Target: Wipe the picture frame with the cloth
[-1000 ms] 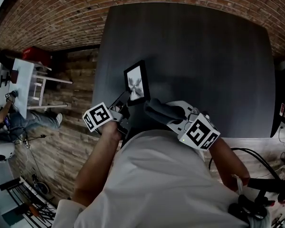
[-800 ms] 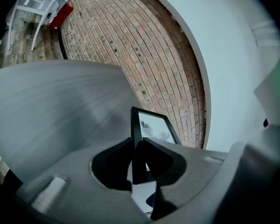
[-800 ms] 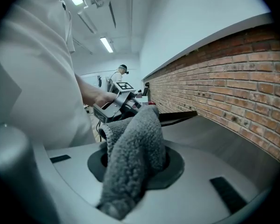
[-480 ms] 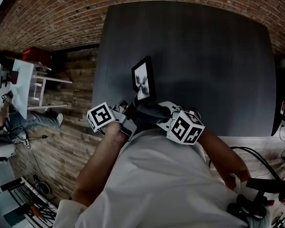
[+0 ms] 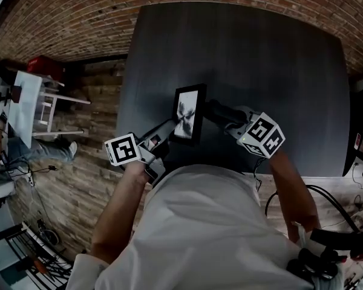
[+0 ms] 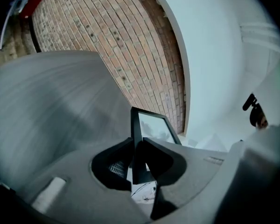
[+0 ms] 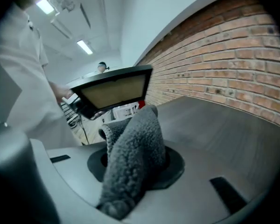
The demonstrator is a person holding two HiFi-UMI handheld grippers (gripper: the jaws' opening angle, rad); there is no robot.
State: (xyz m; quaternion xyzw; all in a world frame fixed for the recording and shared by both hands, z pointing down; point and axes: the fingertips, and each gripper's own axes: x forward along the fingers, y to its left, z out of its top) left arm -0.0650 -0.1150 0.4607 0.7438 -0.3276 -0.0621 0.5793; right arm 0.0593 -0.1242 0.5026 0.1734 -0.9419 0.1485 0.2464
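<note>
Head view: holding the picture frame (image 5: 188, 113) over the dark table (image 5: 260, 71), the left gripper (image 5: 169, 128) at its 7 o'clock corner and the right gripper (image 5: 221, 112) bringing the cloth (image 5: 213, 107) in at 3 o'clock; left gripper view: clamping the frame's thin edge between closed jaws; right gripper view: pinching the fuzzy grey cloth, with the frame's tan face showing at 11 o'clock.

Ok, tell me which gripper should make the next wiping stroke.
The right gripper. Its jaws are shut on the grey cloth, which sits close beside the picture frame. The left gripper has its jaws clamped on the frame's edge, so it is busy holding it.
</note>
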